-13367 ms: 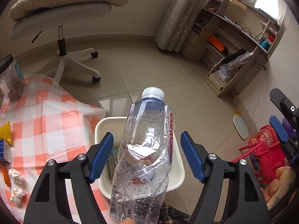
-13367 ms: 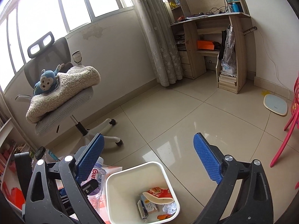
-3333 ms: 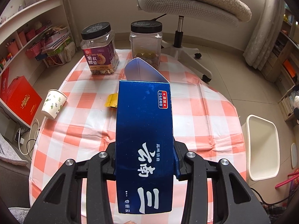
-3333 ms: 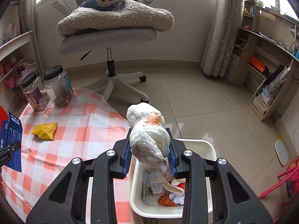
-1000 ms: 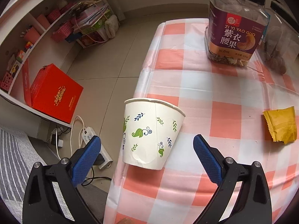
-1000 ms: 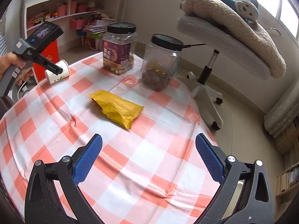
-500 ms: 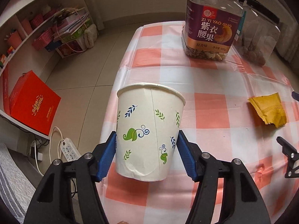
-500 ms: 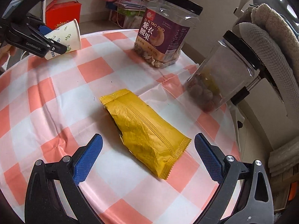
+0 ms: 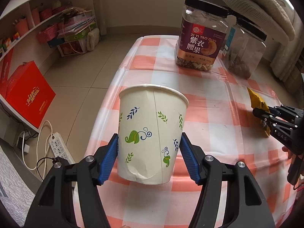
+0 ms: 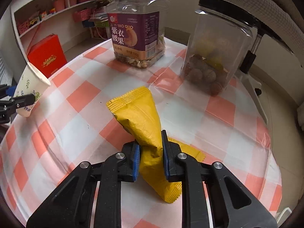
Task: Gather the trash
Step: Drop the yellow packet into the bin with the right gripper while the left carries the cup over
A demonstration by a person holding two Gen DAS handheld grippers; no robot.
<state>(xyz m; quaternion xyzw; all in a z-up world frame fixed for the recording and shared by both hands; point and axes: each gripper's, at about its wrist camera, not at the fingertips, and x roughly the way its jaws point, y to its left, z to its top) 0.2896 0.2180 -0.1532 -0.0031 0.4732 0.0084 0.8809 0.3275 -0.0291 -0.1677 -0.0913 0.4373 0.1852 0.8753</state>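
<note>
My left gripper (image 9: 149, 152) is shut on a white paper cup (image 9: 150, 133) with leaf prints, held upright above the left edge of the checked tablecloth (image 9: 209, 117). The cup also shows in the right wrist view (image 10: 30, 91) at the far left. My right gripper (image 10: 150, 152) is shut on a yellow snack wrapper (image 10: 140, 117), whose front end lifts off the cloth. In the left wrist view the right gripper (image 9: 266, 114) and the wrapper (image 9: 256, 99) are at the right edge. The trash bin is out of view.
A cashew jar (image 9: 201, 36) and a clear jar (image 9: 245, 49) of round snacks stand at the table's far side. A red box (image 9: 26, 93) and a power strip (image 9: 58, 148) lie on the floor left of the table. An office chair (image 10: 262, 9) stands behind.
My left gripper has lifted the cup slightly and swung toward the table. My right gripper has moved onto the yellow wrapper and shut on it.
</note>
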